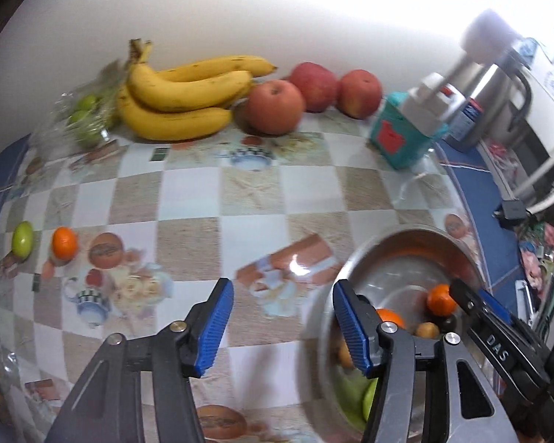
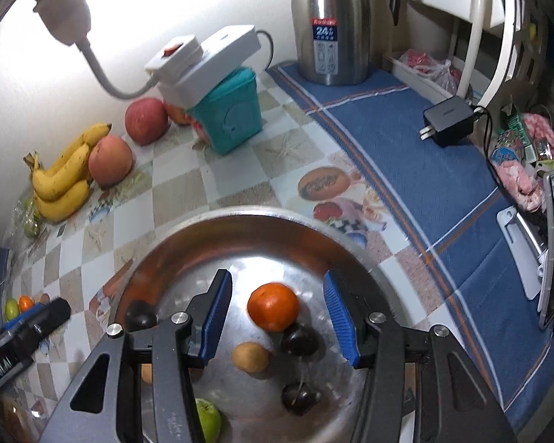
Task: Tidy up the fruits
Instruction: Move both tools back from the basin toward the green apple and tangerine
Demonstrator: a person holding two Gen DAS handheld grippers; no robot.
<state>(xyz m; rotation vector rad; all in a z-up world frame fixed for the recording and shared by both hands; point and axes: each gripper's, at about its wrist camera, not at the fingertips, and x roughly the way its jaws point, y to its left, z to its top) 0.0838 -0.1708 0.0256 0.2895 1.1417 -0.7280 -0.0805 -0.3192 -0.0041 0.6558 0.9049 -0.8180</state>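
In the left wrist view my left gripper [image 1: 284, 328] hangs open over the checked tablecloth with nothing between its blue pads. To its right is a steel bowl [image 1: 395, 243] of small fruits, with my right gripper [image 1: 472, 306] over it. A small orange [image 1: 64, 241] and a green fruit [image 1: 22, 238] lie at the far left. In the right wrist view my right gripper [image 2: 277, 317] stands open above the bowl [image 2: 240, 214]. An orange [image 2: 273, 306] lies in the bowl below the gap, touching neither pad. Dark fruits [image 2: 299, 339], a tan fruit [image 2: 251, 356] and a green fruit [image 2: 207, 419] lie around it.
Bananas [image 1: 181, 92], three apples [image 1: 275, 107] and a bag of green fruits [image 1: 88, 114] line the back wall. A teal box [image 2: 232, 110] with a white power strip [image 2: 203, 59], a steel kettle [image 2: 328, 26] and a black charger [image 2: 448, 120] stand behind the bowl.
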